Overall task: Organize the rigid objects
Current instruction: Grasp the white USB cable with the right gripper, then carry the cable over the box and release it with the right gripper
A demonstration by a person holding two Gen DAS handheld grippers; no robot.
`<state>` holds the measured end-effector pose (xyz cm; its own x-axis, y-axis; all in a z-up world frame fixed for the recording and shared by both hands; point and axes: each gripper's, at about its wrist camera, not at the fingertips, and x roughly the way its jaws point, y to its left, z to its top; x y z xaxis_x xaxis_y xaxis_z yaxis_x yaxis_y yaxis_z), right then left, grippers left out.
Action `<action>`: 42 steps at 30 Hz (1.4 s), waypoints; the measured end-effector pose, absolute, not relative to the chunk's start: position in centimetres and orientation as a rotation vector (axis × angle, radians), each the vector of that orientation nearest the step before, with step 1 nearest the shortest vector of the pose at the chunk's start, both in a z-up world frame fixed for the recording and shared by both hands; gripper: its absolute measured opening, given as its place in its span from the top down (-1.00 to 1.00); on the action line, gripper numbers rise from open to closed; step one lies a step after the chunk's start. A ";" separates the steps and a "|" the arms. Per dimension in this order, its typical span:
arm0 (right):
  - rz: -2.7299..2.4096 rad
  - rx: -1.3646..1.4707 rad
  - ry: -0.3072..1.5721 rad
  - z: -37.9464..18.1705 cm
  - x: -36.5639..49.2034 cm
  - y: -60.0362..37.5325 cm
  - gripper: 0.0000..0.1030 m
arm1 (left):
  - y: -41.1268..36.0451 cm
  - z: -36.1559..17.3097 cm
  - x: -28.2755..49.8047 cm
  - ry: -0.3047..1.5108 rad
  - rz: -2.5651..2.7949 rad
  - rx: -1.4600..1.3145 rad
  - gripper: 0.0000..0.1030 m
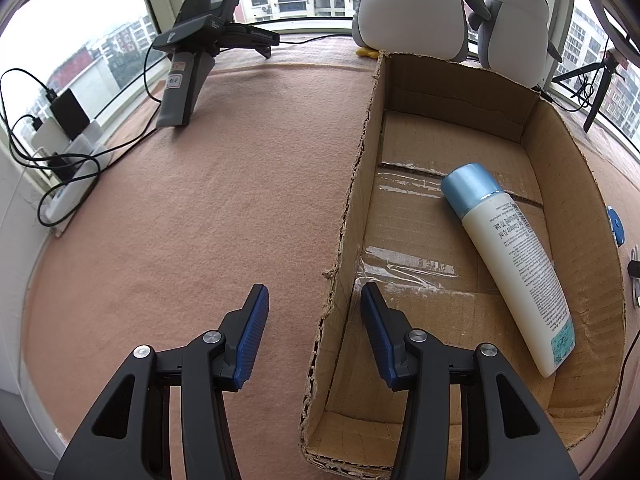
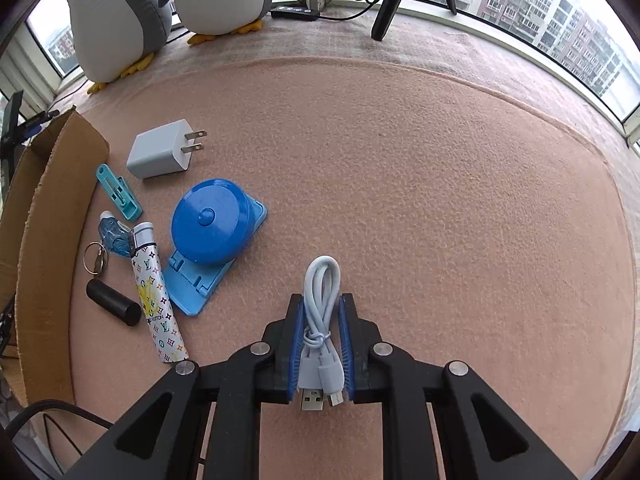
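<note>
Bare felt lies wide ahead of the right claw (image 2: 322, 312), clamped on a coiled cable (image 2: 321, 300); the left claw (image 1: 314, 308) gapes empty astride the cardboard box's (image 1: 576, 184) torn wall, a bottle (image 1: 516, 256) ahead-right inside.

Bottle (image 1: 516, 264) inside cardboard box (image 1: 576, 184), 2 plush penguins (image 1: 412, 4) behind, small items (image 2: 160, 240) right of box.

My left wrist view: low, facing the cardboard box (image 1: 568, 184). Right wrist view: low, over felt. Shared: box wall, plush penguins (image 2: 120, 20).

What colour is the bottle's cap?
Light metallic blue; the bottle cap shows best in the left wrist view.
</note>
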<state>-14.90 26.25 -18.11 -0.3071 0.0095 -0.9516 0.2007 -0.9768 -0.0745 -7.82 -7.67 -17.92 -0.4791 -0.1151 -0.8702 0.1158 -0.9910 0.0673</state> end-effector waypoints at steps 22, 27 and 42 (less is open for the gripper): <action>-2.399 1.484 0.135 -11.4 -11.4 21.6 0.85 | -7.7 -17.9 -7.8 0.002 -2.592 1.524 0.09; -2.322 1.404 0.085 -9.2 -11.3 17.9 0.85 | -7.7 -17.9 -7.8 0.001 -2.593 1.524 0.09; -2.200 1.341 0.138 -9.8 -13.3 7.4 0.85 | -7.6 -17.9 -7.7 0.010 -2.594 1.522 0.09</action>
<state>-13.31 7.36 -9.79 -0.3482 -0.4025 -0.8466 0.5052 -0.8413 0.1923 -7.69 -7.64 -17.94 -0.4809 -0.1122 -0.8695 0.1187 -0.9910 0.0622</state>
